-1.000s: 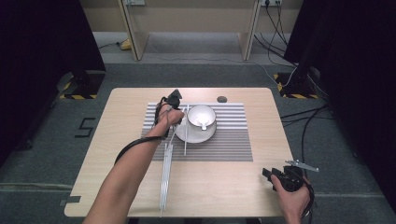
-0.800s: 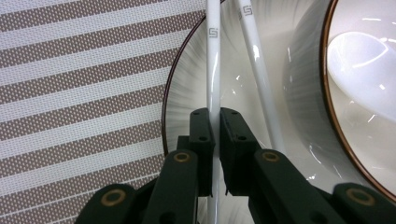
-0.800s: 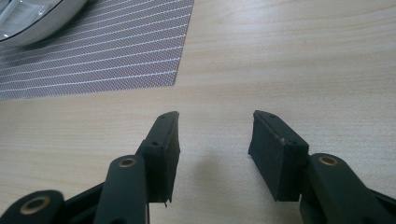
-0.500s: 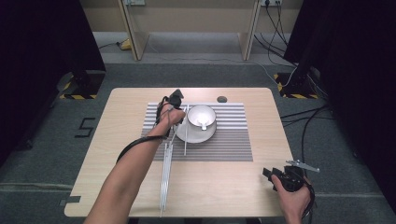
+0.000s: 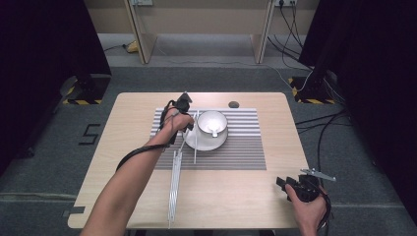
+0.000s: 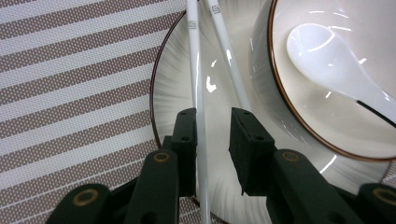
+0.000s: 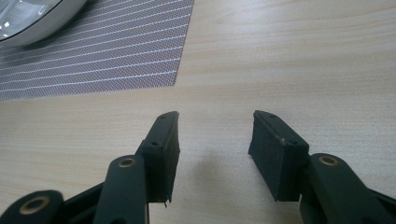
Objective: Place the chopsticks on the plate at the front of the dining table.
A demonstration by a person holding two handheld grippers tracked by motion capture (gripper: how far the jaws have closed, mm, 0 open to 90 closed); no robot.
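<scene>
1. Where the plate (image 6: 177, 88) sits on the striped mat (image 5: 246, 147), the left gripper (image 6: 212, 140) hangs over its rim, jaws apart — one white chopstick (image 6: 198, 93) lies between them, touching the left jaw.
2. Beside that chopstick lies a second (image 6: 231, 70), against the bowl (image 6: 299, 116) holding a spoon (image 6: 327, 60).
3. Well away from the plate, the right gripper (image 7: 215, 140) rests open over bare table (image 7: 303, 56).

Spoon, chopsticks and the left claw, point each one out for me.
spoon (image 6: 322, 56), left gripper view, middle of its white scoop.
chopsticks (image 6: 196, 60), left gripper view, shaft of the left stick.
left claw (image 6: 214, 140), left gripper view, gap midway between its tips.
</scene>
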